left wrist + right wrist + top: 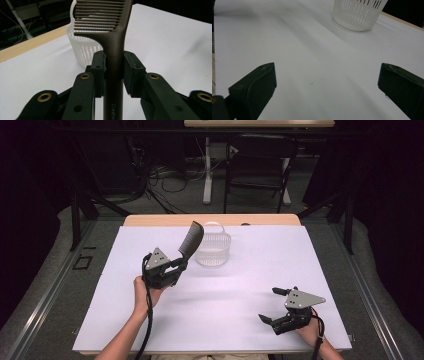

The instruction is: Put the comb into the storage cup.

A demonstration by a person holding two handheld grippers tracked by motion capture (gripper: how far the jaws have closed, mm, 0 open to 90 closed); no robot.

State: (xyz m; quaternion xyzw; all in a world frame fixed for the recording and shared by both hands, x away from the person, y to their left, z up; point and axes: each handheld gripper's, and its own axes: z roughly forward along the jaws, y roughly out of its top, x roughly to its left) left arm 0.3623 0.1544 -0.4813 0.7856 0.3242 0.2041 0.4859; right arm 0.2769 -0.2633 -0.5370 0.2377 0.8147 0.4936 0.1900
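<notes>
A dark brown comb (191,239) (113,47) is clamped by its handle in my left gripper (179,264) (113,71), which is shut on it. The comb stands tilted up above the table, its toothed head right beside the rim of a white slotted basket (213,249) (83,51). My right gripper (273,305) (325,82) rests low near the front right of the table, its jaws wide open with nothing between them. The basket (358,13) lies far ahead of it.
A white sheet (240,290) covers the wooden table (150,220). Beyond the table stand a black chair (257,162), a white desk leg and loose cables on the floor.
</notes>
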